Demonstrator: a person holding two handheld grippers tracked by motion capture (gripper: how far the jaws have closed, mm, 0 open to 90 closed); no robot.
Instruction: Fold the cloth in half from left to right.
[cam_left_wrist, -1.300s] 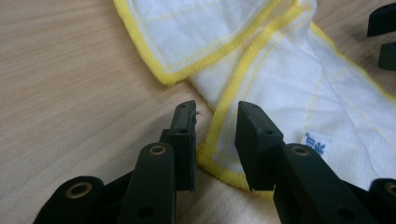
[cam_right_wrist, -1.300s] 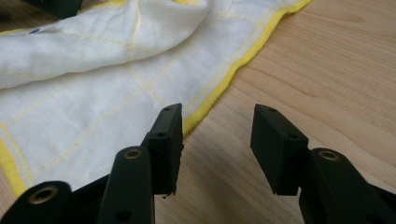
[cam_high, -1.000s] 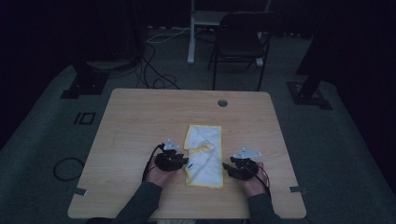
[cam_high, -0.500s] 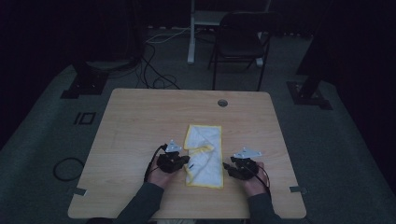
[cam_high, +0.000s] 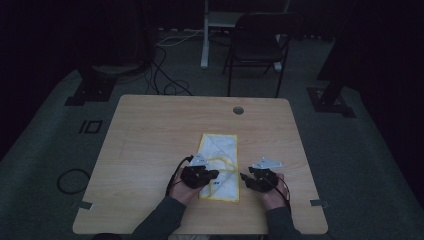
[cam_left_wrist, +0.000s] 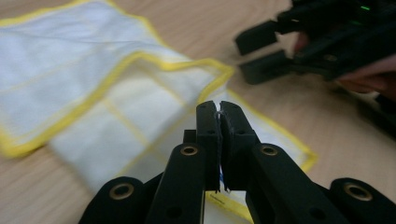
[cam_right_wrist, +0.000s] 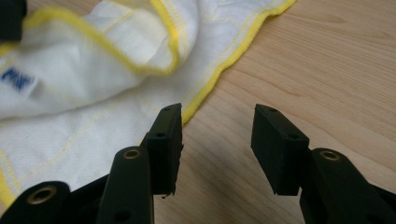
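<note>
One white cloth (cam_high: 218, 165) with a yellow hem lies on the one wooden table (cam_high: 150, 135), at the person's side of it, between two grippers. The left gripper (cam_high: 214, 175) sits over the cloth's left edge; in the left gripper view its jaws are pressed together with a thin sliver of white fabric pinched between the pads, while the cloth (cam_left_wrist: 93, 93) spreads out beyond them with one corner folded over. The right gripper (cam_high: 243, 177) rests just beside the cloth's right edge, its jaws spread apart over bare wood, with the yellow hem of the cloth (cam_right_wrist: 93, 70) just beside its left jaw. One dark chair (cam_high: 257, 45) stands beyond the table.

A second ago the left gripper's jaws stood wider; they have just been closing on the fabric, and the hand has shifted in over the cloth, lifting a fold. The right hand has kept its place
</note>
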